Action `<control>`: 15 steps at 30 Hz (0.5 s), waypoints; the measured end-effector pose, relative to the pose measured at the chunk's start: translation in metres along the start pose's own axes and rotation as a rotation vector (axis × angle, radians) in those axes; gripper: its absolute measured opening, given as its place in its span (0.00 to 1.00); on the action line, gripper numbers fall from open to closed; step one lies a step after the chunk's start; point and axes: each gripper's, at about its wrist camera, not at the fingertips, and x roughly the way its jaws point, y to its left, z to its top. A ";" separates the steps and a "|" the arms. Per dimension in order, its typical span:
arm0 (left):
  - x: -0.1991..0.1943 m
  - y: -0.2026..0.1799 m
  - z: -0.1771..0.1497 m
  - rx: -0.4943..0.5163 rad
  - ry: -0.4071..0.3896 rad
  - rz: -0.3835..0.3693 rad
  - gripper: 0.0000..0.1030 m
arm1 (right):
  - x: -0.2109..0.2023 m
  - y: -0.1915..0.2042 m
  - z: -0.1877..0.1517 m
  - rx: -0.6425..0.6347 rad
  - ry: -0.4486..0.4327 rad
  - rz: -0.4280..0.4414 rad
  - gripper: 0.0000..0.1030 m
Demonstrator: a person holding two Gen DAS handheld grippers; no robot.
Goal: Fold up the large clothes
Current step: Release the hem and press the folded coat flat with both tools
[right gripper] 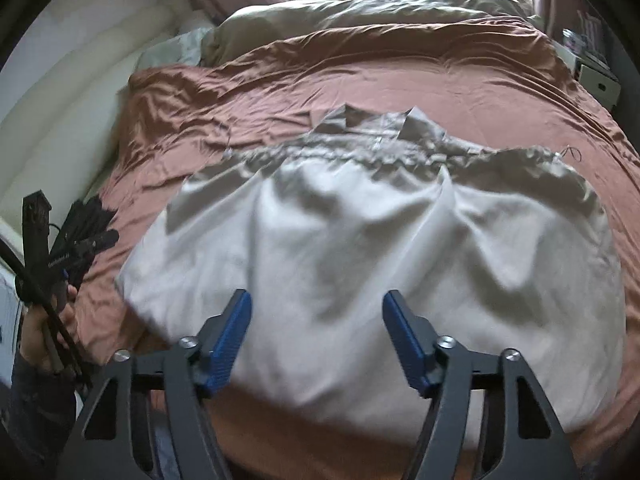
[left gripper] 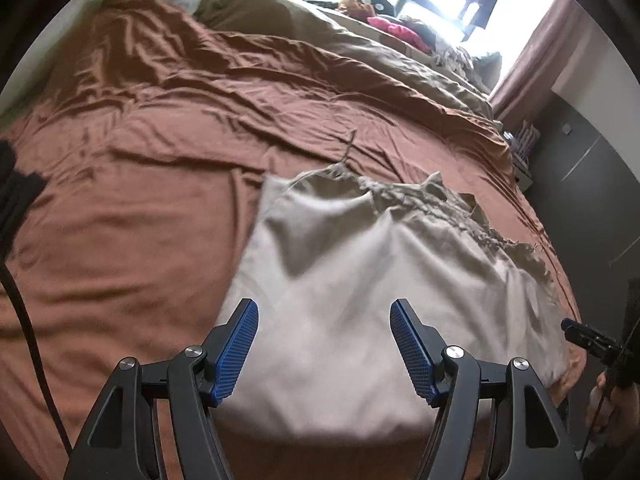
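Note:
A pale beige garment [left gripper: 360,272] with a gathered waistband lies folded on the rust-brown bed sheet [left gripper: 140,200]. My left gripper [left gripper: 325,312] hovers above its near part, open, with nothing between the blue pads. In the right wrist view the same garment [right gripper: 360,240] spreads wide below my right gripper [right gripper: 317,304], which is open too and holds nothing. The right gripper shows at the left wrist view's right edge [left gripper: 588,336], and the left gripper at the right wrist view's left edge [right gripper: 86,244], each in a hand.
A crumpled olive duvet [left gripper: 360,52] and pillows lie at the far side of the bed. Pink and other clothes [left gripper: 400,30] sit by the bright window. A dark cabinet [left gripper: 580,168] stands right of the bed. A black cable [left gripper: 28,320] hangs at left.

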 end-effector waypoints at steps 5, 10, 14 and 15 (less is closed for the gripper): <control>0.000 0.028 -0.026 -0.070 0.028 0.002 0.68 | 0.011 0.008 -0.023 0.014 0.073 0.004 0.41; 0.007 0.056 -0.046 -0.168 0.040 -0.025 0.68 | 0.026 0.024 -0.038 -0.007 0.143 0.005 0.31; 0.009 0.062 -0.048 -0.203 0.012 -0.082 0.68 | 0.034 0.024 -0.038 0.001 0.159 -0.025 0.31; 0.009 0.062 -0.047 -0.204 0.006 -0.101 0.68 | 0.035 0.025 -0.037 0.008 0.157 -0.029 0.31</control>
